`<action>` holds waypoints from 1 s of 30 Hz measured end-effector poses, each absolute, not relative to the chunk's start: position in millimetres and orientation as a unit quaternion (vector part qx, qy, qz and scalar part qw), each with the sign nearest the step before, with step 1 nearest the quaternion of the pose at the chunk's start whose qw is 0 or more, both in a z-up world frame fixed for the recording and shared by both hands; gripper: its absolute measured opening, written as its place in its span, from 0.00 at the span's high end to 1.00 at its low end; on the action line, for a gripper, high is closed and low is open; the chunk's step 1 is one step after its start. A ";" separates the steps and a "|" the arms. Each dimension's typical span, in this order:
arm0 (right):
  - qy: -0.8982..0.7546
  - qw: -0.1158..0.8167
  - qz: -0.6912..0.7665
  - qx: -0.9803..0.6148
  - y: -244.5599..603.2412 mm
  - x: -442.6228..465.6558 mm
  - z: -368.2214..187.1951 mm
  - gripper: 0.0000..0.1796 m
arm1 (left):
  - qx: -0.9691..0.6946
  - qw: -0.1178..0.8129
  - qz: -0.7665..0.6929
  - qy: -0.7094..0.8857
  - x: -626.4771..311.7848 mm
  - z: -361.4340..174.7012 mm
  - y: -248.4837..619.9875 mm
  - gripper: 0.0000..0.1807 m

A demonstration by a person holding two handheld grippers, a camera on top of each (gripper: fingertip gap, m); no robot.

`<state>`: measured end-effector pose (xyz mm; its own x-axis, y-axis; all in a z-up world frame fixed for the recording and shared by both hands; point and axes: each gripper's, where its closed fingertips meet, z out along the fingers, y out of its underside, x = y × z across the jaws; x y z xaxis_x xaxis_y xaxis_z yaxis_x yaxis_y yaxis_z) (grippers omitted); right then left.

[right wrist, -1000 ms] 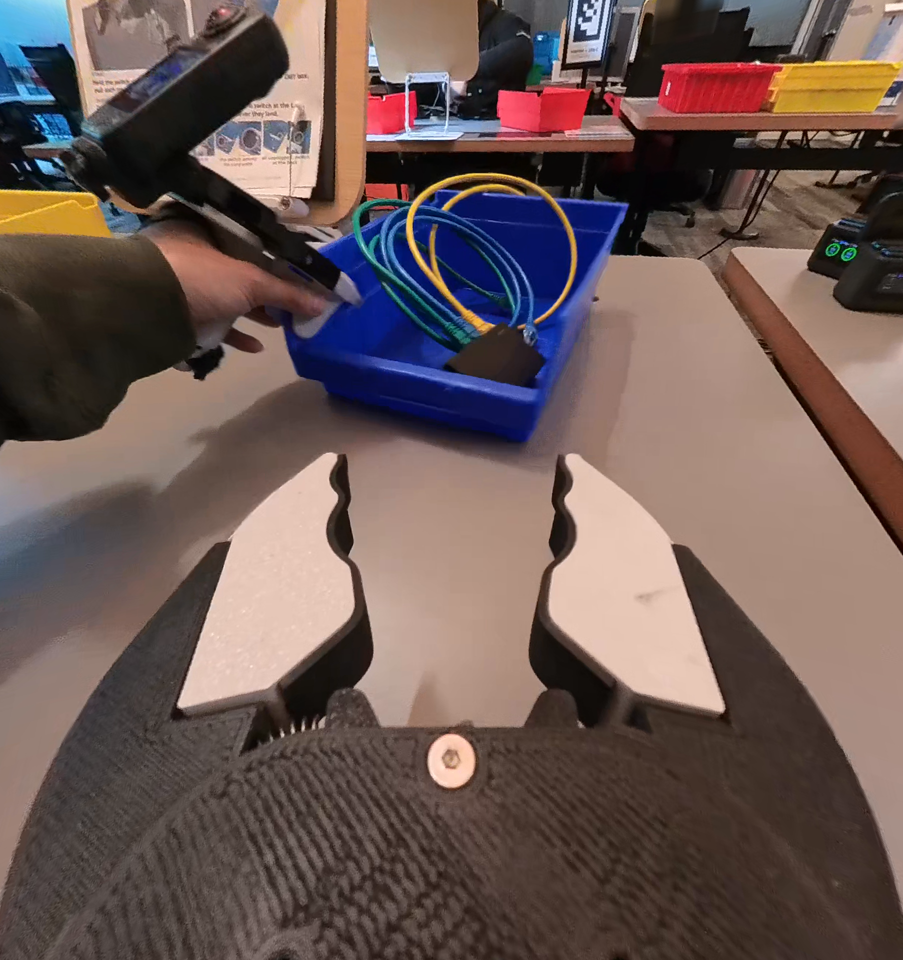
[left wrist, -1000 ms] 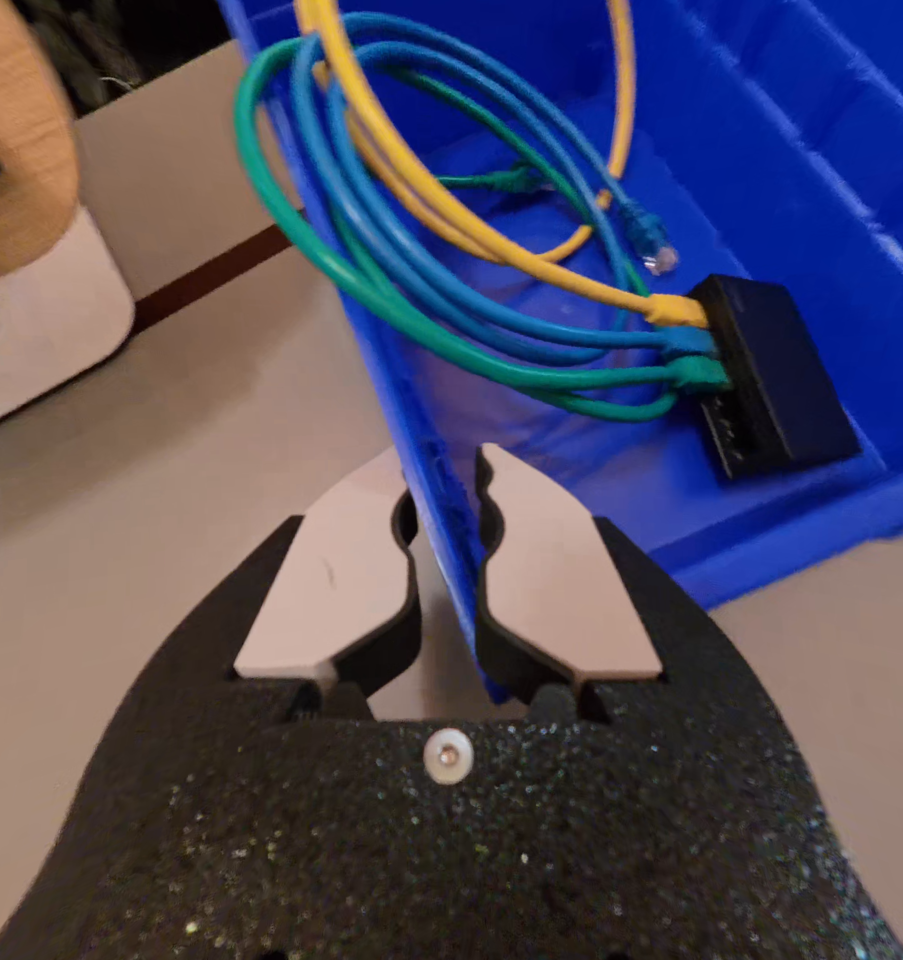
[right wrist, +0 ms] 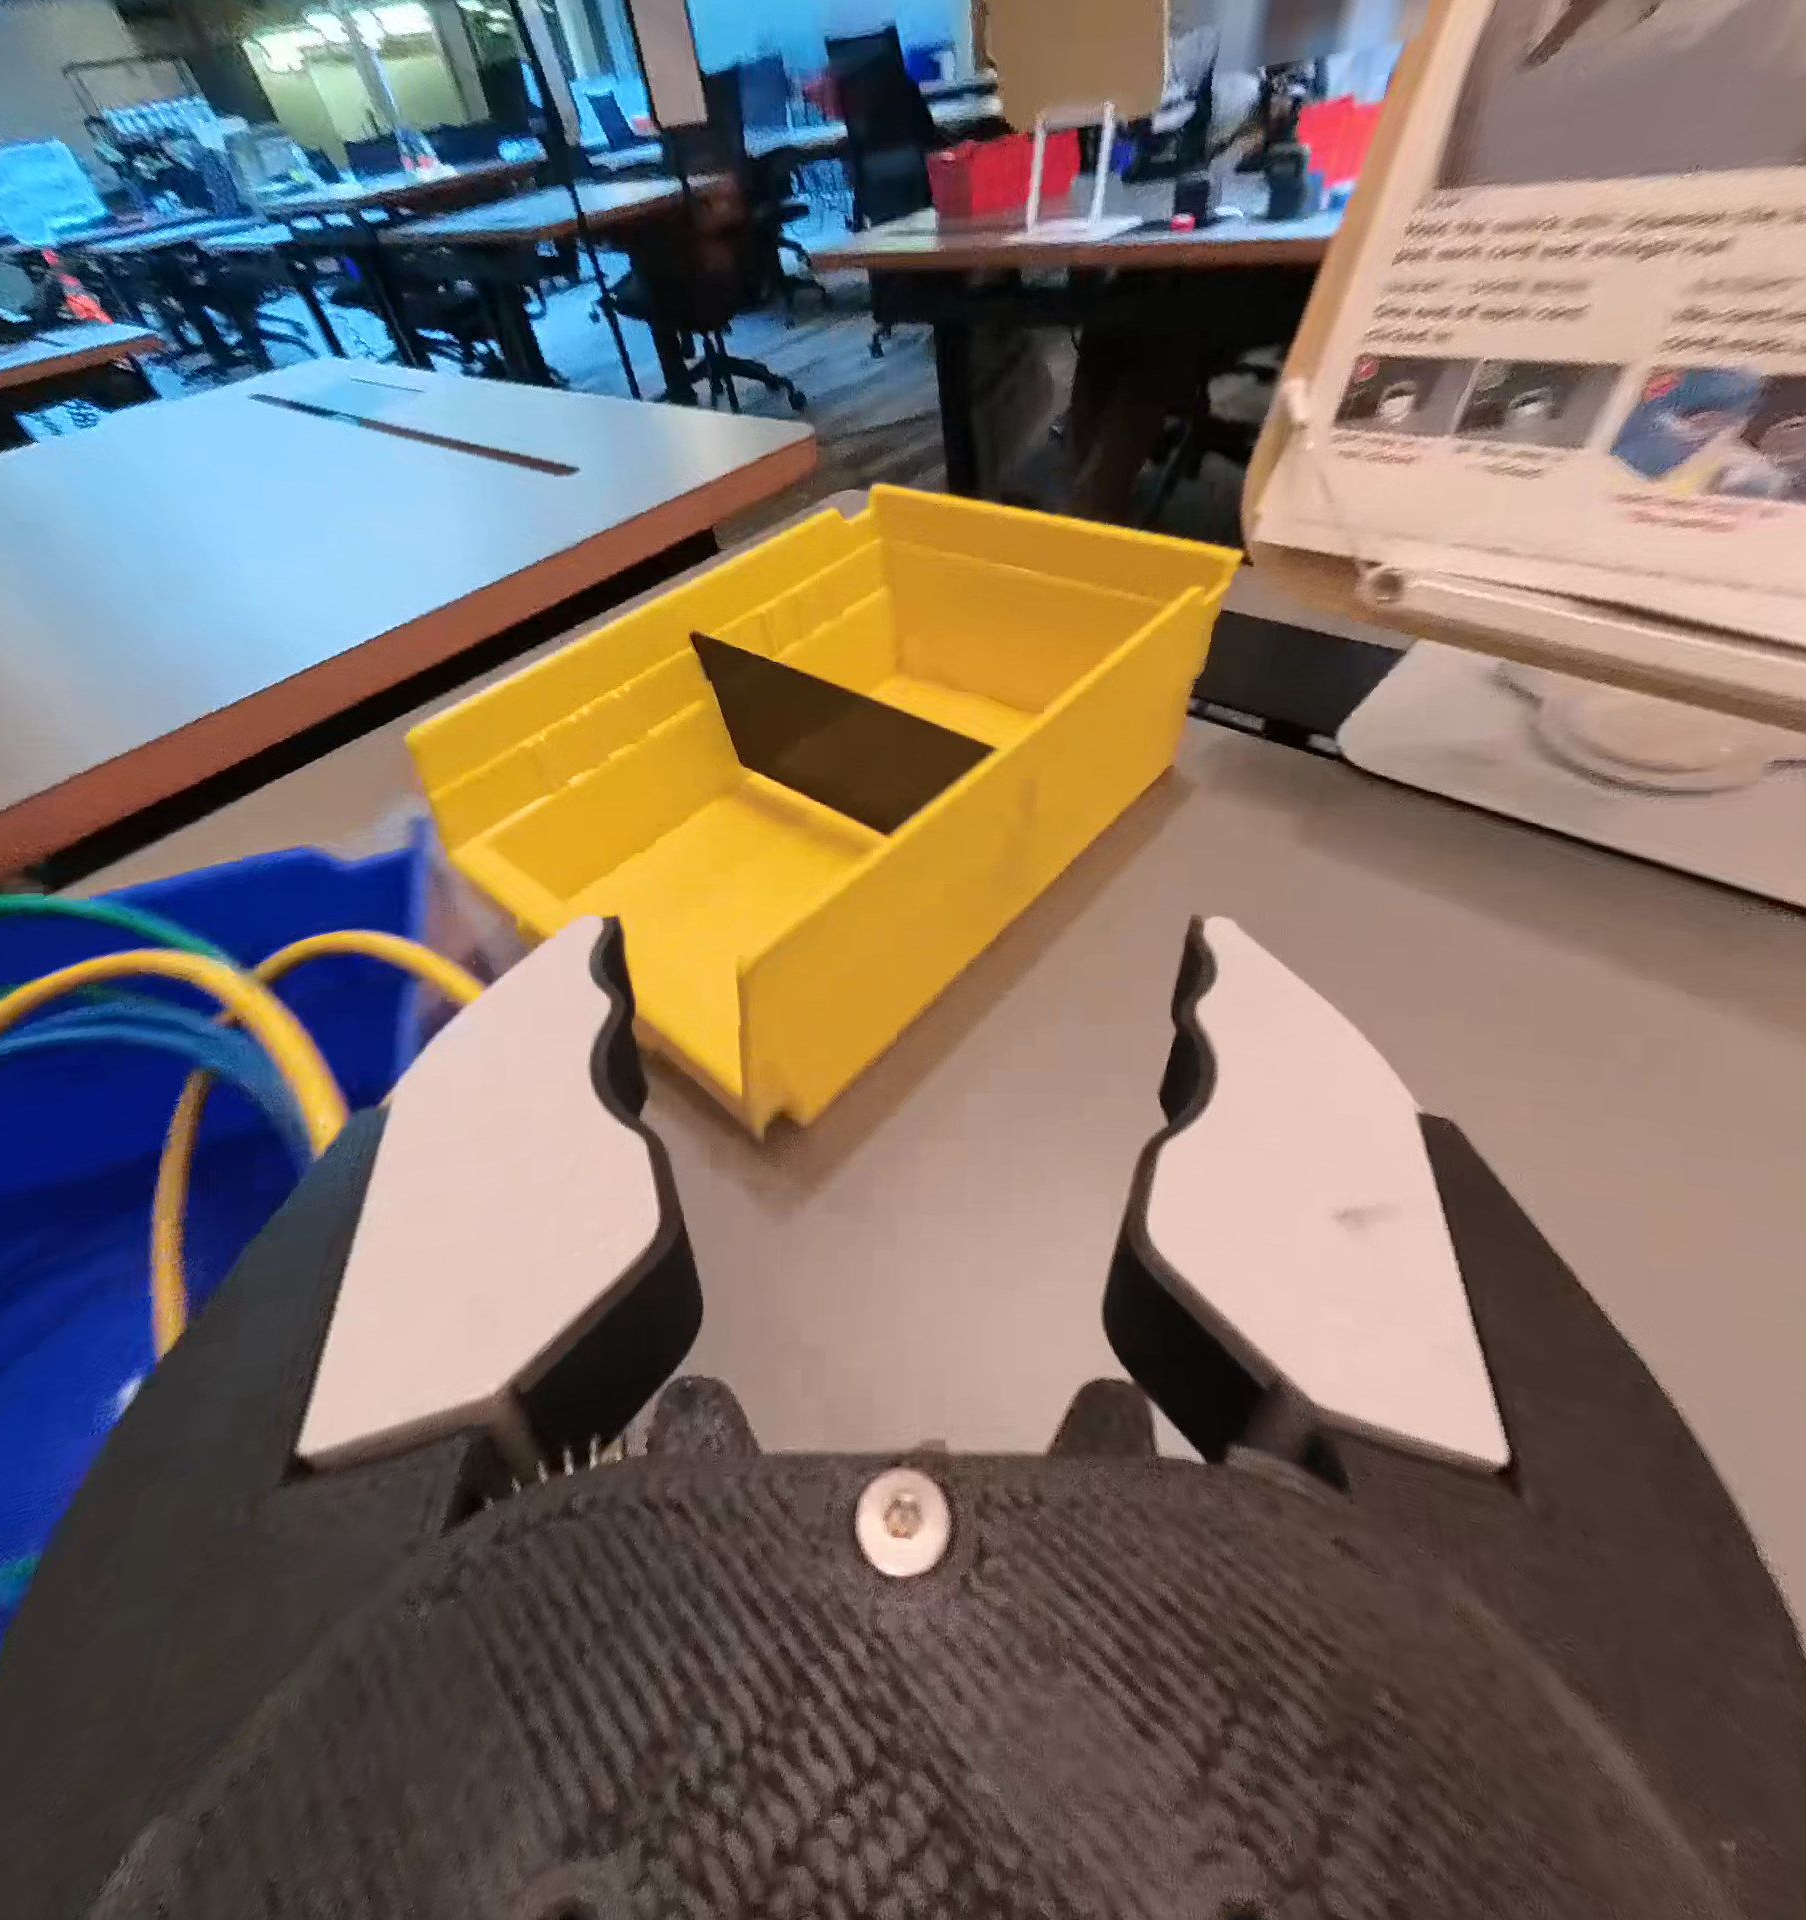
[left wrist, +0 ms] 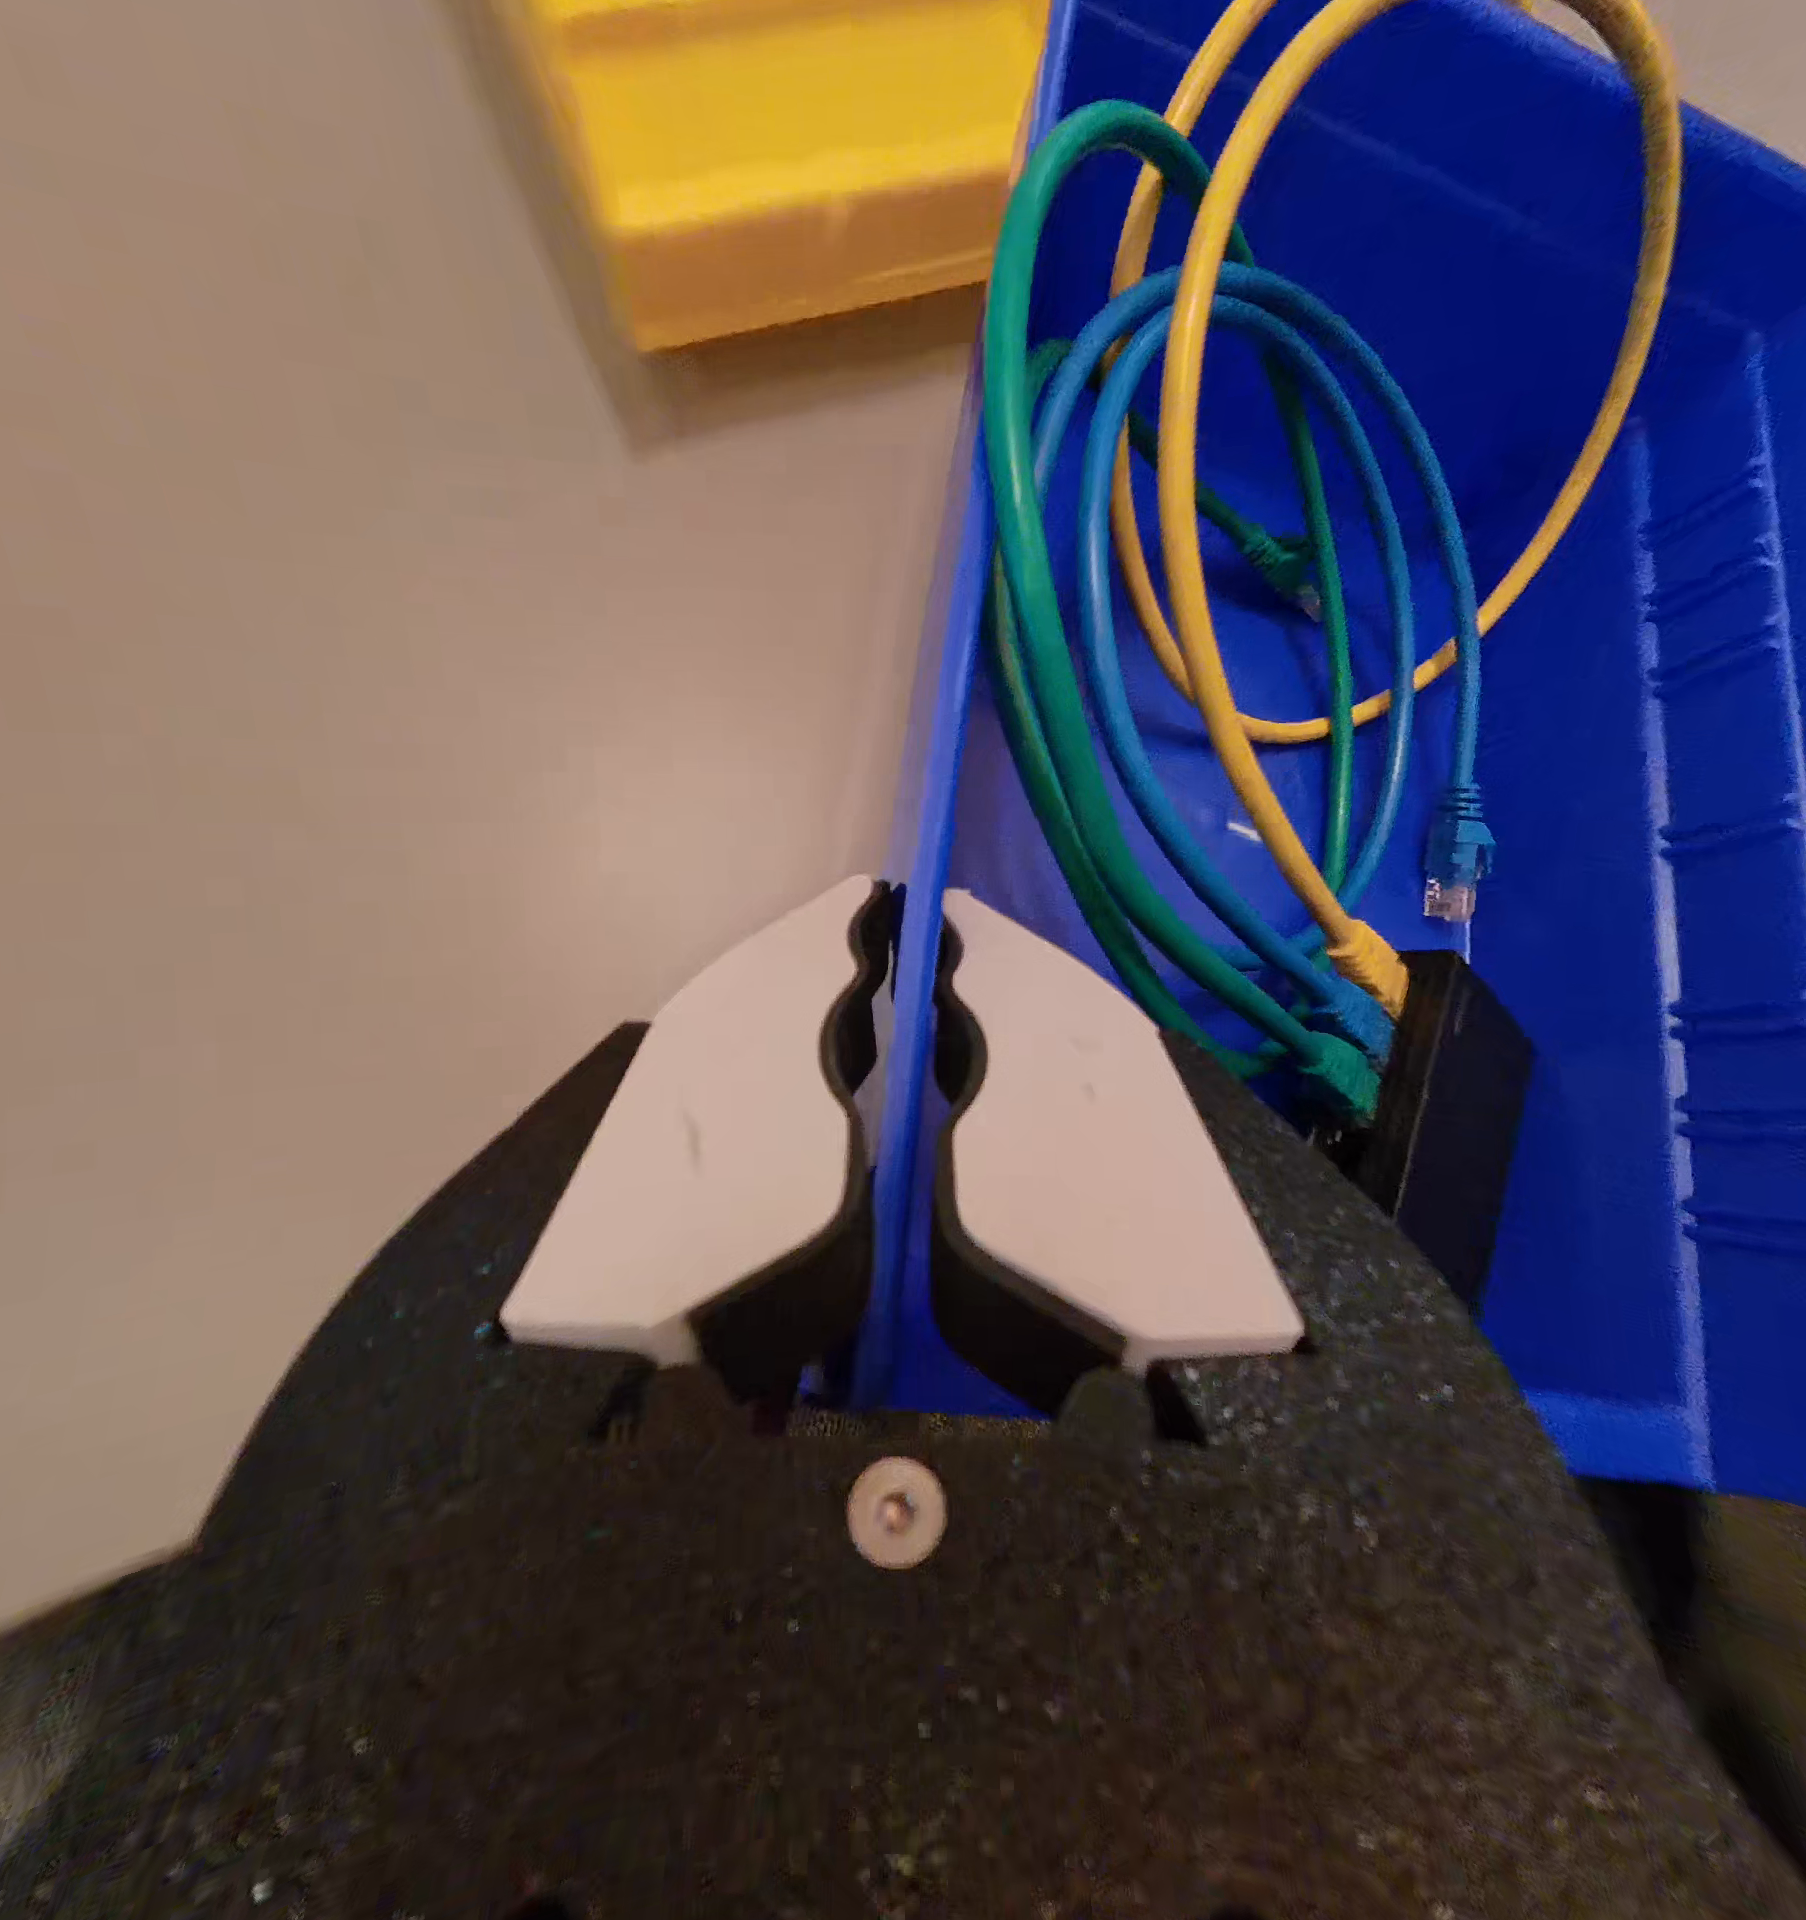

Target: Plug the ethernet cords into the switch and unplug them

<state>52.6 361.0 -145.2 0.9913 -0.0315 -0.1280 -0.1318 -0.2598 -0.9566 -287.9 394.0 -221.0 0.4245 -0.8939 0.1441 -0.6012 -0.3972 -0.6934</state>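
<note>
Left gripper (left wrist: 914, 914) jaws seemingly clamp blue bin (left wrist: 1709, 727) wall; right gripper (right wrist: 904, 971) jaws wide

Grey table (right wrist: 1398, 1039) w/ flat matte top carries everything. Yellow bin (right wrist: 982, 831) sits mid-table in right wrist view, black divider across it. Blue bin (left wrist: 1730, 935) just left of yellow bin, near side. White stand base (right wrist: 1605, 758) at far right, holding a printed sheet on a board. In left wrist view, blue bin is right of bare grey top.

Black switch (left wrist: 1439, 1101) in blue bin (left wrist: 1761, 935); yellow, blue, green cords (left wrist: 1075, 831) plugged in; other blue plug (left wrist: 1455, 852) loose
</note>
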 end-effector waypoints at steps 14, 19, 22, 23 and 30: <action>0.090 0.461 -0.049 -0.881 473.1 26.2 -238.2 0.55 | -0.881 0.323 -0.160 0.305 -411.7 -224.3 432.4 0.97; 0.092 0.489 -0.047 -0.866 479.5 37.9 -238.0 0.66 | -0.888 0.322 -0.158 0.287 -416.5 -228.9 436.7 0.97; 0.062 0.491 -0.087 -0.865 477.6 51.2 -245.6 0.74 | -0.893 0.317 -0.166 0.272 -417.8 -233.2 440.2 0.97; 0.056 0.487 -0.093 -0.867 475.6 55.7 -245.7 0.77 | -0.895 0.317 -0.166 0.268 -418.6 -234.1 441.5 0.97; 0.034 0.497 -0.073 -0.864 430.1 78.4 -232.6 0.81 | -0.904 0.320 -0.147 0.243 -428.3 -237.7 456.1 0.97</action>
<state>78.4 430.1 -232.6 0.9869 -0.1323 0.0925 0.0137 -0.5027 -0.8644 -428.3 456.1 -237.7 0.8385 -0.5335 0.1107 -0.3447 -0.6769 -0.6504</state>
